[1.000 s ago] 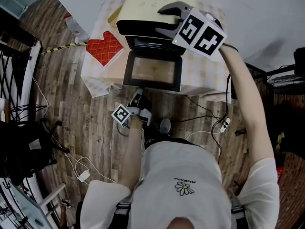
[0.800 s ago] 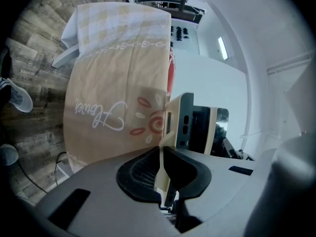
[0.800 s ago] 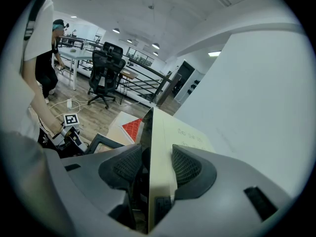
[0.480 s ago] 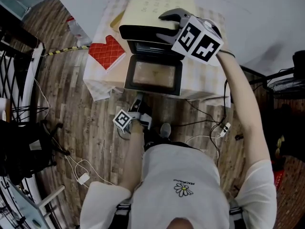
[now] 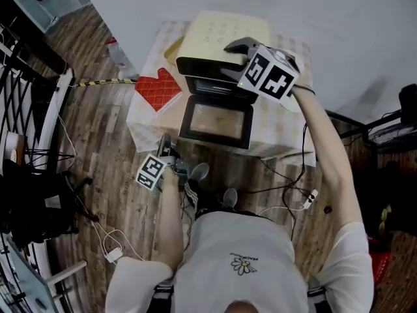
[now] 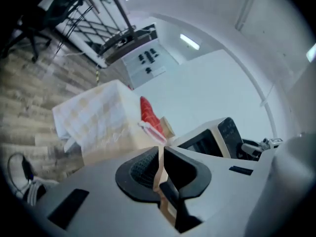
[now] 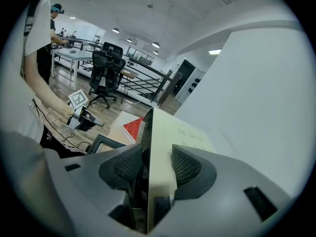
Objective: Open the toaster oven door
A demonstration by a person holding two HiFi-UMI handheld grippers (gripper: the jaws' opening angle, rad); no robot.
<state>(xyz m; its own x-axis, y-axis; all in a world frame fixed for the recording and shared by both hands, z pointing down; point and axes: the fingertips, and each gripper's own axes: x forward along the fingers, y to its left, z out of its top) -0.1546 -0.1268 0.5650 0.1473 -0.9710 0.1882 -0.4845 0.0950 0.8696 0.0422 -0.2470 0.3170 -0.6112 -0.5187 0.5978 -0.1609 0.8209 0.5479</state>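
The cream toaster oven (image 5: 221, 34) stands on a cloth-covered table (image 5: 280, 129), with its glass door (image 5: 216, 121) lying open and flat toward me. My right gripper (image 5: 234, 60) straddles the oven's top front edge. One pad rests on the dark front and the other on the cream top (image 7: 163, 132), gripping that edge. My left gripper (image 5: 164, 142) hangs below the table's front left corner, apart from the door. Its jaws (image 6: 160, 154) are shut with nothing between them. From there the oven (image 6: 217, 135) shows to the right.
A red oven mitt (image 5: 158, 89) lies on the table left of the oven. Cables and a power strip (image 5: 309, 194) trail over the wooden floor. An office chair (image 5: 32, 201) and metal racks stand at the left. Yellow-black tape (image 5: 98, 82) runs on the floor.
My left gripper has drawn away from the door's front edge, swung to the left and rolled. The door stays open and the right gripper keeps its hold on the oven's top edge.
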